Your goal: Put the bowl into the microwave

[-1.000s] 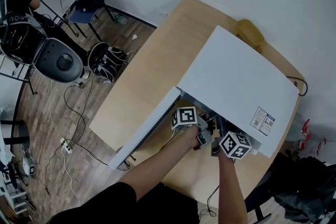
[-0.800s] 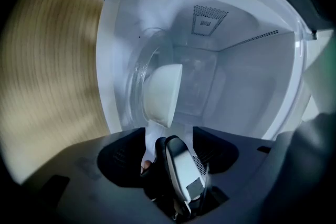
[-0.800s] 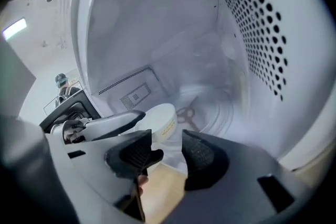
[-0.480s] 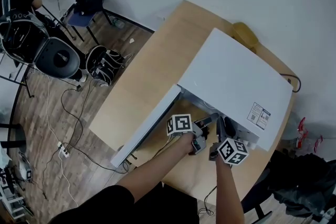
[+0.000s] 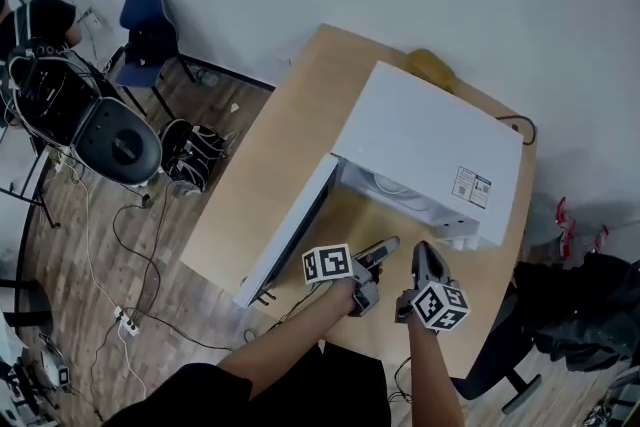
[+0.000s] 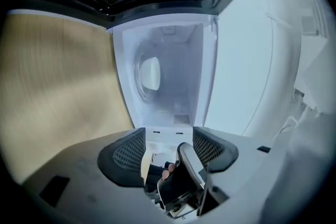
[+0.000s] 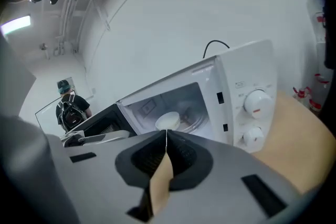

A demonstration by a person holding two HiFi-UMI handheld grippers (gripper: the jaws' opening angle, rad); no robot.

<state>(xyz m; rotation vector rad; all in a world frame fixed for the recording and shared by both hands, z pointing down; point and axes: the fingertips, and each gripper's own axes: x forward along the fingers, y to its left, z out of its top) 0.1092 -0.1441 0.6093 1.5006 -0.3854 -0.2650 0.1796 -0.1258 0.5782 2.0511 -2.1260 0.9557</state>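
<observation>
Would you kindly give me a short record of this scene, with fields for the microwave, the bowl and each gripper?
microwave: white, on the wooden table, door swung open
bowl: white, inside the microwave, no gripper touching it
left gripper: jaws apart, gripping nothing, facing the open microwave
right gripper: jaws have just closed, together, nothing between them
task state: bowl is inside; door not yet shut

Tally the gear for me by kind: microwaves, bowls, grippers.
Microwave: 1
Bowl, inside the microwave: 1
Left gripper and right gripper: 2
Total: 4
</observation>
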